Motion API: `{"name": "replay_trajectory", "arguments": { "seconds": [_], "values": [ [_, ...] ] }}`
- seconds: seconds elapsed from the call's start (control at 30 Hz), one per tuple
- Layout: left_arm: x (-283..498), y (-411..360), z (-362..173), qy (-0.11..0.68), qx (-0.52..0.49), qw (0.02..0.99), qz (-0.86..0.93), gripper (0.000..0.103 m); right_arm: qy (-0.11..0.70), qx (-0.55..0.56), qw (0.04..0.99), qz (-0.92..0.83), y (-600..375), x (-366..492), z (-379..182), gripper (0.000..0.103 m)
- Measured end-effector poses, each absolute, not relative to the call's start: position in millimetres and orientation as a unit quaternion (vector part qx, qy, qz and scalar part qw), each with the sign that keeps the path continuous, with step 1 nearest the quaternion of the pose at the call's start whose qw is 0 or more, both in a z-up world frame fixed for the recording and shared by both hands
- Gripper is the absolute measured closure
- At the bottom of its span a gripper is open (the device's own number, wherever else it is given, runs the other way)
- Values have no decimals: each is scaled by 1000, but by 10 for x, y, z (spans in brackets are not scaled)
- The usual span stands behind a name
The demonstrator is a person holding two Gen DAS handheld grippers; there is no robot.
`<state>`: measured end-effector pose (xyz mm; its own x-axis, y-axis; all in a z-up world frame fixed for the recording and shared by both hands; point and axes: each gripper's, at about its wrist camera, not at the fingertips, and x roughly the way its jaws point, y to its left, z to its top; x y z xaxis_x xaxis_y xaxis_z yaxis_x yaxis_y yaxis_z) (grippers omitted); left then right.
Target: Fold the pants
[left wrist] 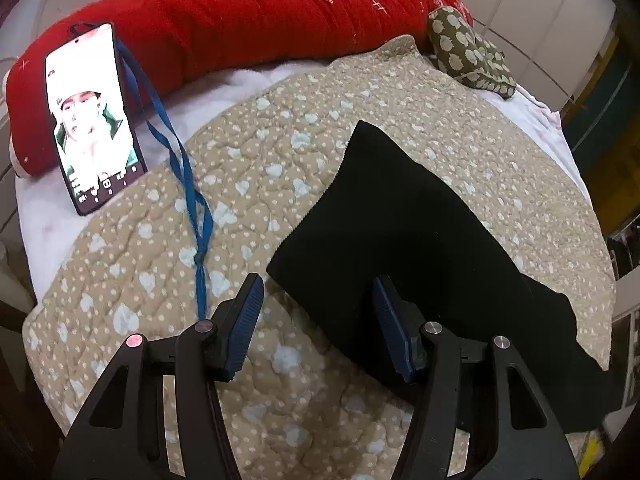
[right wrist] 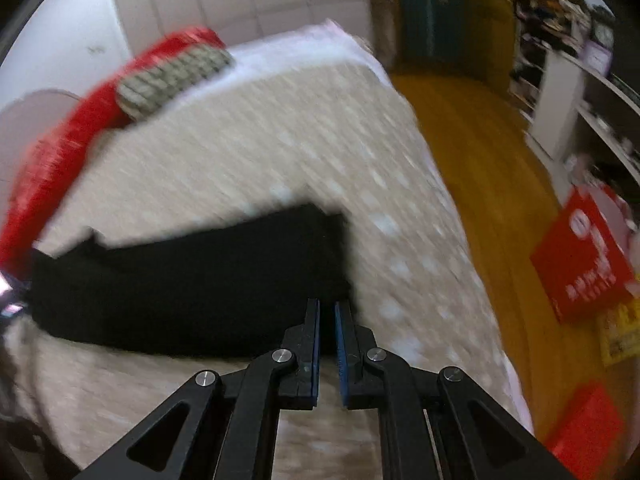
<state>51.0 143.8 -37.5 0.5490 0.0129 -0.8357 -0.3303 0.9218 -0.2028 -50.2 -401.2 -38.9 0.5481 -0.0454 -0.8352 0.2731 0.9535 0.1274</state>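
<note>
Right gripper [right wrist: 327, 312] is seen with its jaws nearly shut, whether on cloth cannot be told, while the left gripper [left wrist: 318, 300] is held wide over the near corner of the black pants [left wrist: 404, 232]. Pants lie partly folded on the dotted quilt [left wrist: 248, 168], stretching toward 1 o'clock; edges should be aligned before pressing.

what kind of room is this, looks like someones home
Most likely a bedroom in a home. The black pants lie on a bed covered by a beige quilted blanket, with a long red pillow at its head, and shelves stand across a yellow floor.
</note>
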Motion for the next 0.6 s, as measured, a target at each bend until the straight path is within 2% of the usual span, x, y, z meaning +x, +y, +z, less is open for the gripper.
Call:
{"name": "replay_trajectory", "arguments": {
  "seconds": [0.07,0.17,0.27,0.4,0.6],
  "values": [
    [490,1415,-353,462,-167,866,97,46,483,125,860,-110,-4120,-571,-444,85],
    [492,1395,-334,459,-151,869,104,46,425,148,885,-117,-4193,-690,-115,78],
    [519,1416,-309,457,-157,870,102,46,379,151,913,-10,-3809,-431,227,69],
    [539,1430,-298,452,-158,872,105,46,380,155,901,139,-2935,174,183,67],
    [603,1451,-375,461,-160,866,106,46,460,131,849,224,-1803,1040,-345,69]
  ]
}}
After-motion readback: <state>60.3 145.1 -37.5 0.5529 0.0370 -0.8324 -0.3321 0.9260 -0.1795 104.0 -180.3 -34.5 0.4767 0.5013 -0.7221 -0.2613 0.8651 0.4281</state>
